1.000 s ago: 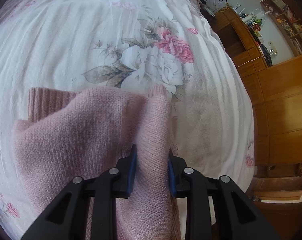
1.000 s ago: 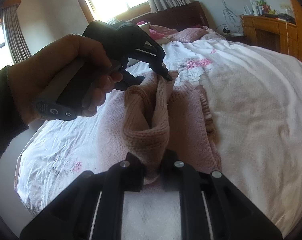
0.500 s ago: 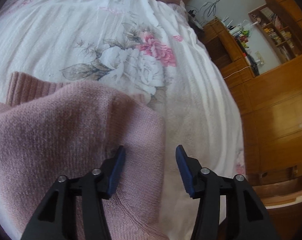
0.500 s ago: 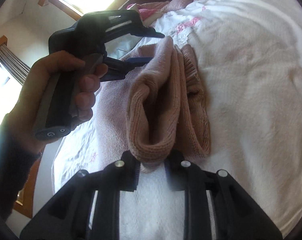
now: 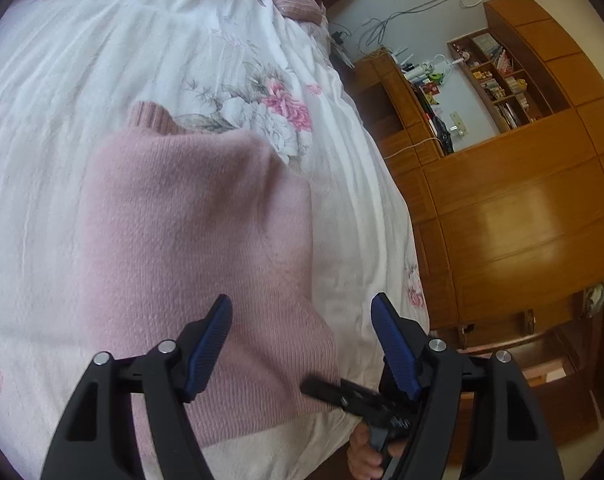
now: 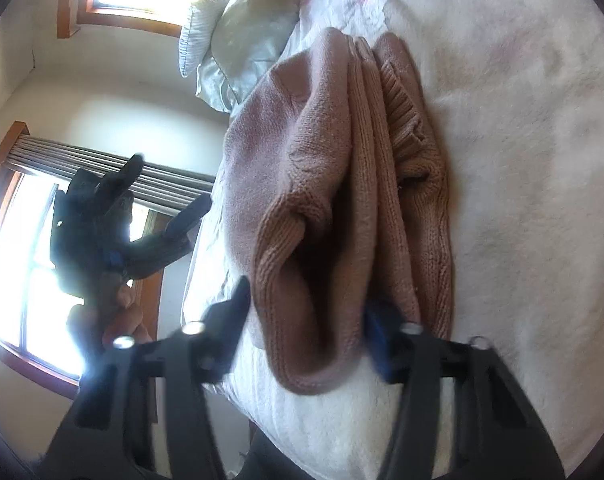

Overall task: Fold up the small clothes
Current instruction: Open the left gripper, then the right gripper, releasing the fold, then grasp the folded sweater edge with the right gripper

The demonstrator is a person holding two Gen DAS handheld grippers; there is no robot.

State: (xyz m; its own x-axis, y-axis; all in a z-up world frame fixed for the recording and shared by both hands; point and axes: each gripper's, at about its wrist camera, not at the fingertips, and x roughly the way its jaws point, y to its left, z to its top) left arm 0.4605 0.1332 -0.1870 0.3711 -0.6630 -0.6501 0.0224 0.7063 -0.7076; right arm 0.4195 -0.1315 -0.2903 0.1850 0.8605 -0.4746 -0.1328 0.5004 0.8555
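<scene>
Right gripper [image 6: 306,320] now spread off pink sweater [image 5: 197,248], left gripper [image 5: 302,344] spread, lifted away

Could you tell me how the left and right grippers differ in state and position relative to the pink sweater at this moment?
The left gripper hangs above the pink sweater, touching nothing; the right gripper straddles its folded edge. The left gripper's blue pads are sharp in its own view; the right gripper looks motion-blurred. Both are open.

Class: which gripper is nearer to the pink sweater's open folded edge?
Right. The right gripper has its jaws spread on either side of the pink sweater's folded edge on the bed. The left gripper hangs open above the sweater's flat top, apart from that edge.
</scene>
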